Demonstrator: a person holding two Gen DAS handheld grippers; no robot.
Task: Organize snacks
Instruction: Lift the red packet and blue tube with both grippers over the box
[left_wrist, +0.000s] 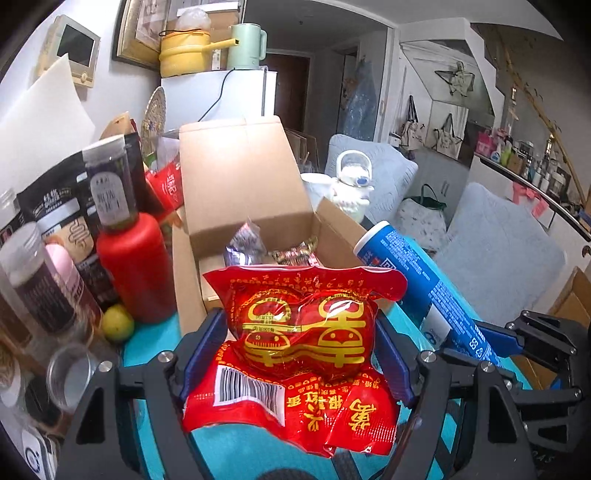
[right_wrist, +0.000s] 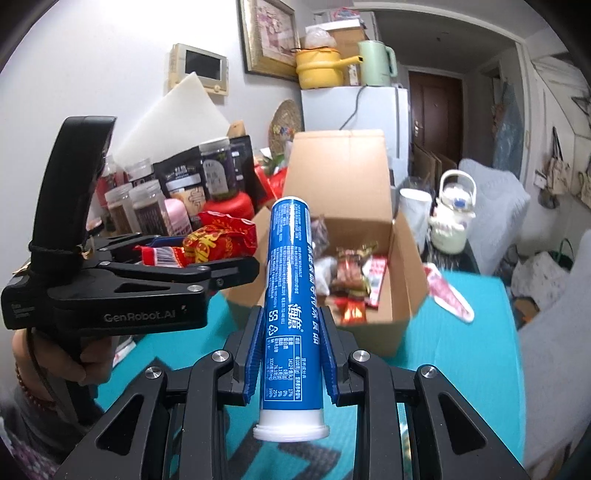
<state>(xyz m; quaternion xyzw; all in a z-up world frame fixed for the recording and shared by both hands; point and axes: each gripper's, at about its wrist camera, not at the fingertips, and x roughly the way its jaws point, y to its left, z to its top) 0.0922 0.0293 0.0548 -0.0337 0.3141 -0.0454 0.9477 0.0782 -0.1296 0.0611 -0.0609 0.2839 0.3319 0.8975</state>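
- Left gripper (left_wrist: 301, 354): blue pads clamped on the sides of a red snack pack (left_wrist: 299, 343) (gold lettering, barcode at lower left), held above the teal table (left_wrist: 155, 339).
- Right gripper (right_wrist: 290, 345): jaws narrow, gripping a blue tube (right_wrist: 288, 295), white cap toward the camera.
- Open cardboard box (right_wrist: 402, 273) just beyond both, wrapped snacks inside.
- Left of the box: red bottle (left_wrist: 135, 269), jars, dark pouches.

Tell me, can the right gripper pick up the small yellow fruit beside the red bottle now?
Probably not: the right gripper is shut on the blue tube, and the left gripper with its red packet sits between it and the yellow fruit.
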